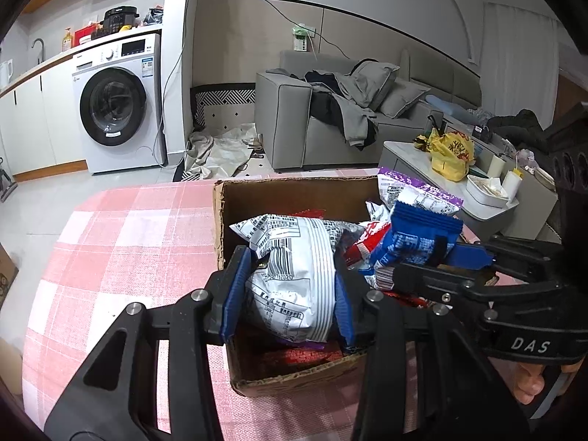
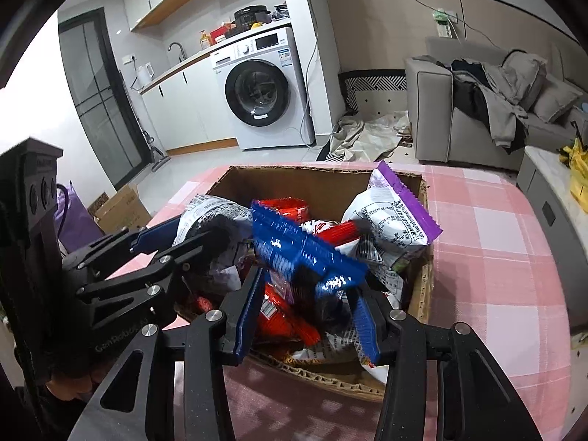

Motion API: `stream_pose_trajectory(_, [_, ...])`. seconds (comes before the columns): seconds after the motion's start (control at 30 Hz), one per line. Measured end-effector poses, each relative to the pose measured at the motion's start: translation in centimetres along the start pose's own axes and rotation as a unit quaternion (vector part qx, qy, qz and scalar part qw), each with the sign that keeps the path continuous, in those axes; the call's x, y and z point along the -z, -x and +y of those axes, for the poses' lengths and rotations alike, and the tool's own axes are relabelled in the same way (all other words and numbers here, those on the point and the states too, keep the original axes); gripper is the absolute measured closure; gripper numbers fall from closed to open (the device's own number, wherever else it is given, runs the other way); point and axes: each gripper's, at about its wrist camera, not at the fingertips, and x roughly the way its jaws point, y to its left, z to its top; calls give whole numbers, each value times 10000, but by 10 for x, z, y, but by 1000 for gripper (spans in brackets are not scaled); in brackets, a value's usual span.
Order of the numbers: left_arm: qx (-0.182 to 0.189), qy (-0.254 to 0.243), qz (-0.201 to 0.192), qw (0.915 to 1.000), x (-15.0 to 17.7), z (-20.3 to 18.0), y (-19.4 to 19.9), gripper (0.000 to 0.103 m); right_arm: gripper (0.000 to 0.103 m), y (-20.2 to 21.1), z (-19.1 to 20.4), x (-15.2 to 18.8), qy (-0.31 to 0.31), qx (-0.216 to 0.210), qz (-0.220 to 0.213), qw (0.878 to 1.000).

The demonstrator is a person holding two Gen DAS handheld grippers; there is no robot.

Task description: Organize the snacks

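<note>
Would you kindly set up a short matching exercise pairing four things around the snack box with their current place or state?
Things:
1. white snack bag
2. blue snack packet
3. purple-edged bag
4. cardboard box

Places or states:
a. leaning in the box's far corner
b. standing on the pink checked cloth
c. clamped by the left gripper
d. pinched by the right gripper

Pairs: 1-c, 2-d, 3-a, 4-b

Pink-and-white checked tablecloth (image 1: pixel 121 242); brown cardboard box (image 1: pixel 294 191) — packets inside in blue (image 2: pixel 305 253), red (image 2: pixel 283 316), purple-edged white (image 2: pixel 397 217).
</note>
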Motion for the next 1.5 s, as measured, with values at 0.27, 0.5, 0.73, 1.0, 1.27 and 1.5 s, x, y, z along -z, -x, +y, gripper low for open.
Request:
stream_pose_trajectory(0.27, [66,30,-54,10000,2,-1,8,64,52,24,-3,3,58,109,-237,9996])
stream_pose_trajectory(0.5, [-15,-196,-112,9997,2,-12,23,44,28,42,-6,8,81,214,-456,9987])
stream_pose_trajectory(0.73, [1,-185,-261,9995,4,-15,52,13,1,63,-20,16,-328,-97,-712,9969])
stream_pose_trajectory(1.0, [-47,-211,-403,9990,18,-14,93,1,0,88,-25,35,-488,-415,-1042,9925])
stream_pose_trajectory(1.27, [-161,-218,-710,9971,37,-5,137,1,0,109,-21,65,-403,-476,-1379,9885])
stream_pose_trajectory(1.5, [-211,-266,-809,9961,59,-1,164,1,0,118,-18,88,-304,-381,-1508,9874])
